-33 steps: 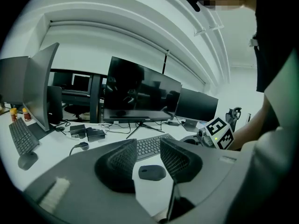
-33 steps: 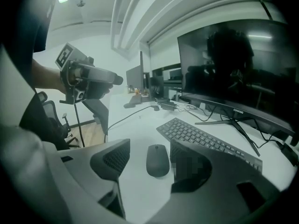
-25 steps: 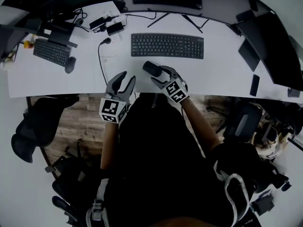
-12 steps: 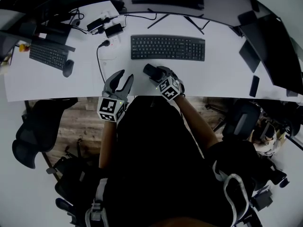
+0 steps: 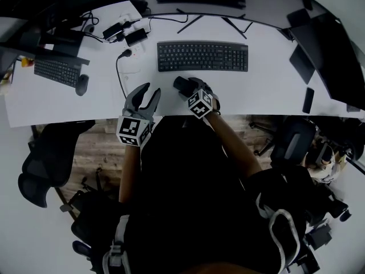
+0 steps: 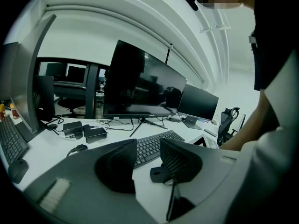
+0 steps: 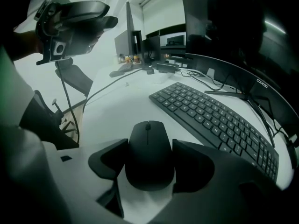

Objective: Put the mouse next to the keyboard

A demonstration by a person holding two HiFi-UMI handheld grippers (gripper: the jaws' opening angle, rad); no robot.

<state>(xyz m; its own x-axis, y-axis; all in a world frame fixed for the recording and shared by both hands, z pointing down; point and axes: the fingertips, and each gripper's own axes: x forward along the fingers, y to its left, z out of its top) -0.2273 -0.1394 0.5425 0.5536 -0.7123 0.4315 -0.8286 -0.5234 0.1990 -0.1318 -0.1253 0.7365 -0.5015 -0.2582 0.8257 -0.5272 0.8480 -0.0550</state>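
A black mouse [image 5: 182, 84] lies on the white desk [image 5: 268, 87], just in front of the left part of the black keyboard [image 5: 202, 56]. My right gripper [image 5: 186, 88] straddles it. In the right gripper view the mouse [image 7: 149, 155] rests flat on the desk between the two jaws, which are opening and lie close along its sides. The keyboard [image 7: 215, 120] runs off to the right of it. My left gripper [image 5: 150, 92] hovers open and empty at the desk's front edge, left of the mouse. In the left gripper view the mouse [image 6: 158, 173] shows between its jaws.
A second keyboard [image 5: 56, 71] and mouse [image 5: 81, 84] sit at the far left. Power adapters [image 5: 136, 36] and a cable [image 5: 118, 67] lie left of the main keyboard. Monitors stand behind and to the right. A dark phone [image 5: 308, 100] lies at the right. An office chair [image 5: 48, 153] stands below the desk edge.
My right gripper has shifted a little left and forward over the mouse. The mouse stays in front of the keyboard. The left gripper has hardly moved.
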